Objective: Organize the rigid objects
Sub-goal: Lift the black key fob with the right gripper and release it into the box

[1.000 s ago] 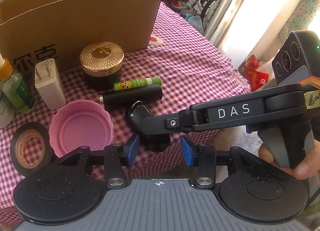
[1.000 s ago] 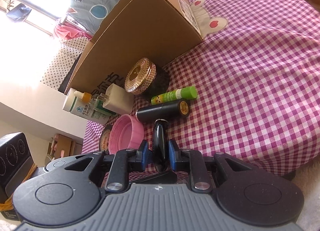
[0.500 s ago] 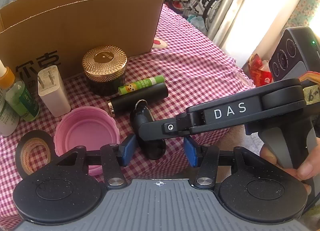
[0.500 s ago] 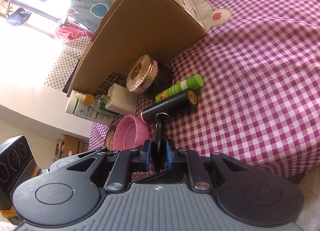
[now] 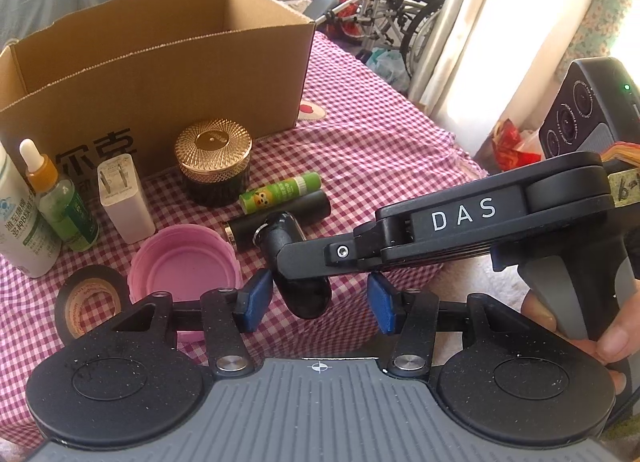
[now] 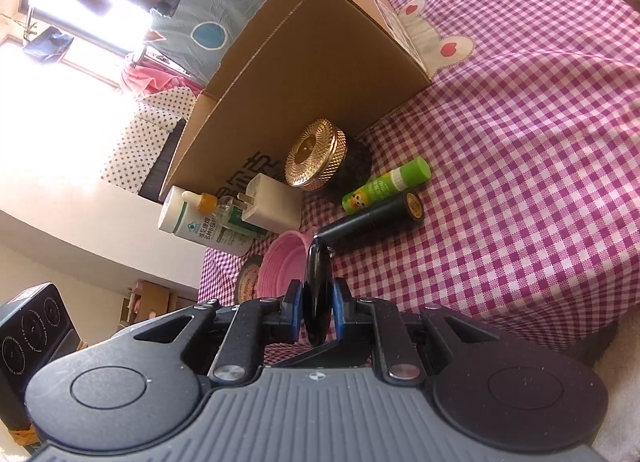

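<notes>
Checked cloth (image 6: 520, 142) lies bare right of the clutter up to its edge, box (image 5: 160, 74) standing behind; right gripper (image 6: 317, 312) pinches the black fob (image 6: 317, 302) above the cloth; left gripper (image 5: 316, 304) spread, holding nothing.

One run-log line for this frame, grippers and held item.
right gripper: shut on black key fob, lifted | left gripper: open, empty | cardboard box: nothing visible inside
</notes>
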Motion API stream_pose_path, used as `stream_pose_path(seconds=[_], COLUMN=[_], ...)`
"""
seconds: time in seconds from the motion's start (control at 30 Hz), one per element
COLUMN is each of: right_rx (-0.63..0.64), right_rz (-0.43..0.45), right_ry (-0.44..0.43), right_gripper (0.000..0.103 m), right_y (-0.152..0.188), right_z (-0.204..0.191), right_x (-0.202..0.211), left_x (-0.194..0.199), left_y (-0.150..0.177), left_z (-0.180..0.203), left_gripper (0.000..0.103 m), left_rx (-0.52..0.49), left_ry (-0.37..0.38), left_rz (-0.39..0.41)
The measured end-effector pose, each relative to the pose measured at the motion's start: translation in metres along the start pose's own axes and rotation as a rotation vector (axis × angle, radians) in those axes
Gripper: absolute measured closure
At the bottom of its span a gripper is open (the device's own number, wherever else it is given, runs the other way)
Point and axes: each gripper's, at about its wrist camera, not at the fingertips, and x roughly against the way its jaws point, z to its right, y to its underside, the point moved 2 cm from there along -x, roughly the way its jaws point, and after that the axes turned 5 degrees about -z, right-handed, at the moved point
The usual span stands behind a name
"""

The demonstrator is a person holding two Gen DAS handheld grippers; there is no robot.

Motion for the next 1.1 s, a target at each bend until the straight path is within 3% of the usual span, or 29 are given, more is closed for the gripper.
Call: stream_pose_path(seconds=[0.47, 0.67, 0.9, 1.1], right_rx=[0.158, 0.272, 0.302, 0.166], right_rz=[0.115, 0.14, 0.037, -0.118], right_ry=[-0.039, -0.086, -0.104, -0.083], right_gripper=[0.086, 0.086, 0.086, 0.086], right_y=[-0.01, -0.049, -0.134, -0.213], right_z=[-0.078, -0.131, -0.177, -0.17], right_x=[0.033, 0.026, -0.03, -0.112], left_x=[0.066, 0.1, 0.102, 0.058], left_y=[-0.013, -0.046, -0.114, -0.161], left_z=[0.006, -0.015, -0.07, -0.138], left_gripper=[0.052, 0.052, 0.051, 0.051], left_rx=[-0.028, -0.029, -0.005, 0.089], left_ry=[-0.062, -0.143, -0.216, -0.233], left_rz=[0.182, 0.258, 0.2, 0.038])
